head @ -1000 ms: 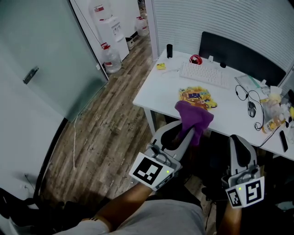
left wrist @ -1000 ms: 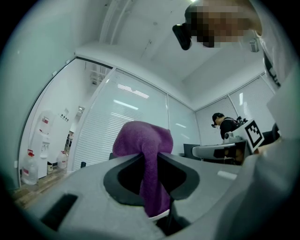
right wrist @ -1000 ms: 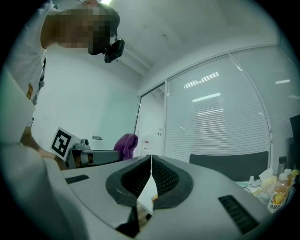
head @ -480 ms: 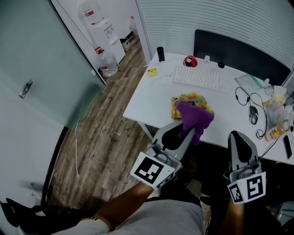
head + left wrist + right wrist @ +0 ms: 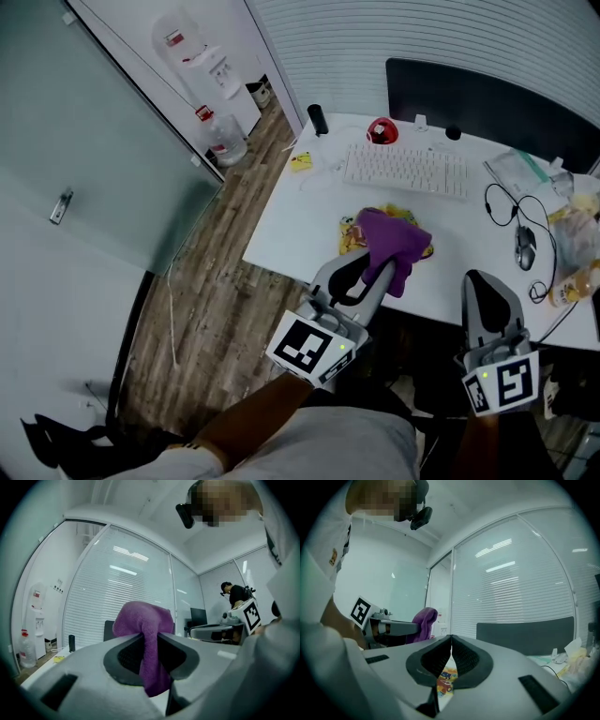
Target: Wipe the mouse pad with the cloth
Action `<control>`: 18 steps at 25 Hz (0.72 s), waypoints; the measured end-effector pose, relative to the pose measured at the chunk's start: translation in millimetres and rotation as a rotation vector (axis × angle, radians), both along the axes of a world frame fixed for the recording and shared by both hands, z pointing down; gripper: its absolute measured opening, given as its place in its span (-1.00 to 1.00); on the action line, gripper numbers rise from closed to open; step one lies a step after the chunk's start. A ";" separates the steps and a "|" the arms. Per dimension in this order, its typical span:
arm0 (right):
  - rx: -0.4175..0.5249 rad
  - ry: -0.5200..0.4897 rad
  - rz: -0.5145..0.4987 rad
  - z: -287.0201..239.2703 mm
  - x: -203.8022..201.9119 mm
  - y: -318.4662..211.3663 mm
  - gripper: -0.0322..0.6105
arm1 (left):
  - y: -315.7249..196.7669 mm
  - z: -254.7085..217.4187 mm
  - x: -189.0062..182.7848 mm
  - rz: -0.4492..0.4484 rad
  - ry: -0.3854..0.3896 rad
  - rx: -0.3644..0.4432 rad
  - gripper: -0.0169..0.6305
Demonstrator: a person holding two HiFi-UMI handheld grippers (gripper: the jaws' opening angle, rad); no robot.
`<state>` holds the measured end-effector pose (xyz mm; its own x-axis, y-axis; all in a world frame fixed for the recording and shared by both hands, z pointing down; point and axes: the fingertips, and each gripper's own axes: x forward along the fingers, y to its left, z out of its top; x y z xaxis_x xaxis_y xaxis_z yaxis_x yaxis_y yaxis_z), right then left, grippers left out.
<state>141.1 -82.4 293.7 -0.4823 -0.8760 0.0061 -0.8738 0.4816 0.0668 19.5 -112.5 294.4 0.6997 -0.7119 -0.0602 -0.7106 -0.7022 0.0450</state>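
My left gripper [image 5: 375,267] is shut on a purple cloth [image 5: 394,242] that bunches above the jaws and hangs below them [image 5: 149,641]. It hovers over the near edge of a colourful yellow mouse pad [image 5: 352,234] lying on the white desk [image 5: 300,216]; the cloth hides most of the pad. My right gripper [image 5: 487,292] is shut with nothing in it, held to the right, near the desk's front edge. Through its closed jaws a strip of the mouse pad [image 5: 446,679] shows, and the cloth [image 5: 423,622] appears at the left.
On the desk stand a white keyboard [image 5: 405,171], a red object [image 5: 380,130], a black cylinder [image 5: 318,119], a wired mouse [image 5: 524,247] and clutter at the right. A dark partition [image 5: 487,98] backs the desk. Wood floor, water cooler [image 5: 199,64] and glass wall lie left.
The view has moved closer to the desk, which has shifted left and lower in frame. The left gripper still holds the cloth above the mouse pad; the right gripper stays shut.
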 end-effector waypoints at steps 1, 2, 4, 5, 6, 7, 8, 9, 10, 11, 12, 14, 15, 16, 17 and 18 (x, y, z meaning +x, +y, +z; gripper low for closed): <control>-0.004 0.004 -0.004 2.5 2.0 -5.6 -0.86 | -4.7 1.5 2.6 -0.002 -0.004 -0.002 -0.70; -0.009 0.009 -0.007 5.5 3.2 -10.9 -0.86 | -9.3 3.3 4.5 -0.005 -0.008 -0.005 -0.70; -0.023 0.020 -0.009 12.5 3.7 -19.9 -0.86 | -18.2 8.4 7.2 -0.008 -0.018 -0.018 -0.70; -0.031 0.026 -0.010 15.9 3.4 -23.6 -0.86 | -22.3 11.1 8.6 -0.008 -0.024 -0.026 -0.70; -0.041 0.031 -0.012 19.3 2.8 -27.1 -0.86 | -26.4 13.5 10.3 -0.006 -0.031 -0.032 -0.70; -0.051 0.035 -0.013 22.6 2.0 -30.7 -0.86 | -30.6 15.8 12.2 -0.002 -0.039 -0.035 -0.70; -0.061 0.037 -0.015 26.1 1.1 -34.4 -0.86 | -35.1 18.3 14.1 0.003 -0.048 -0.037 -0.70; -0.071 0.039 -0.016 29.8 0.4 -38.2 -0.86 | -39.8 21.2 16.1 0.009 -0.060 -0.041 -0.70; -0.081 0.040 -0.015 33.6 -0.4 -41.7 -0.86 | -44.6 24.6 18.0 0.016 -0.071 -0.048 -0.70; -0.090 0.042 -0.014 37.3 -1.1 -45.1 -0.86 | -49.3 28.0 19.9 0.023 -0.082 -0.055 -0.70; -0.099 0.045 -0.011 40.9 -2.1 -48.3 -0.86 | -54.0 31.2 21.5 0.031 -0.093 -0.062 -0.70; -0.117 0.057 -0.002 47.9 -4.2 -55.3 -0.86 | -62.8 37.0 24.6 0.051 -0.111 -0.073 -0.70; -0.127 0.064 0.004 51.6 -5.3 -59.5 -0.86 | -67.1 40.0 26.4 0.063 -0.120 -0.080 -0.70; -0.138 0.071 0.010 55.6 -6.4 -64.4 -0.86 | -71.6 43.4 28.3 0.074 -0.130 -0.088 -0.70; -0.150 0.076 0.017 60.1 -7.5 -69.7 -0.86 | -76.1 47.5 30.2 0.086 -0.141 -0.096 -0.70; -0.163 0.081 0.024 65.1 -8.5 -75.0 -0.86 | -80.6 52.0 32.1 0.097 -0.155 -0.104 -0.70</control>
<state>132.6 -157.4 358.8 -0.4534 -0.8714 0.1872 -0.8801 0.4709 0.0604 51.6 -193.0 346.4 0.7606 -0.6372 0.1241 -0.6436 -0.7651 0.0163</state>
